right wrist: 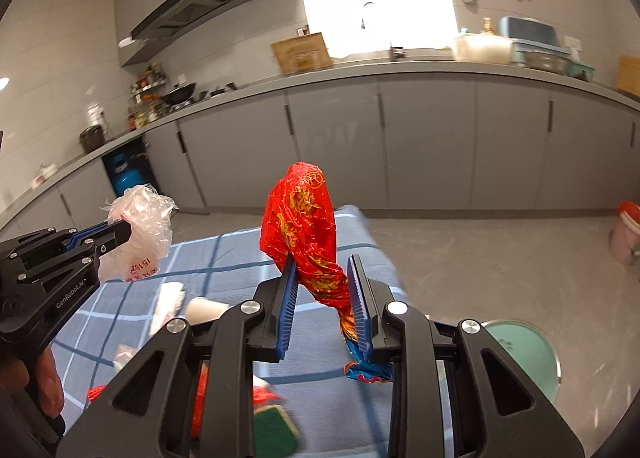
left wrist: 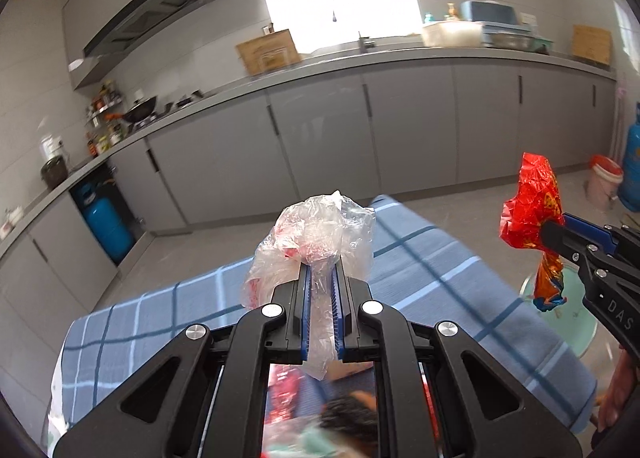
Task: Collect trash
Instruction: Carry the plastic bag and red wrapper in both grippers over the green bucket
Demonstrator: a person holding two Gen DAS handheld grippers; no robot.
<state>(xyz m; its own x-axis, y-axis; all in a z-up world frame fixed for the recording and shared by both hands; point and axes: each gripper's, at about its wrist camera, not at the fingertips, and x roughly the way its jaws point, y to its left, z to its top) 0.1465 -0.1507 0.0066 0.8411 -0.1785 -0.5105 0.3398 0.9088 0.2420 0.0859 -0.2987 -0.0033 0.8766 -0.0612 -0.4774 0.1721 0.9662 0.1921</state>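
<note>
My left gripper (left wrist: 322, 272) is shut on a crumpled clear plastic bag (left wrist: 316, 234) with red print, held above the table; it also shows in the right wrist view (right wrist: 140, 230). My right gripper (right wrist: 322, 262) holds a crumpled red and gold foil wrapper (right wrist: 304, 226) between its blue pads, with the jaws partly apart around it; the wrapper also shows in the left wrist view (left wrist: 530, 202). Both grippers are raised over a table with a blue checked cloth (right wrist: 224, 258). A green-rimmed bin (right wrist: 524, 346) stands on the floor to the right of the table.
On the cloth lie a white cup (right wrist: 204, 310), white and red scraps (right wrist: 168, 306) and a green sponge (right wrist: 276, 434). Grey kitchen cabinets (left wrist: 320, 130) run behind. A blue gas cylinder (left wrist: 106, 218) and a pink bucket (left wrist: 604, 182) stand on the floor.
</note>
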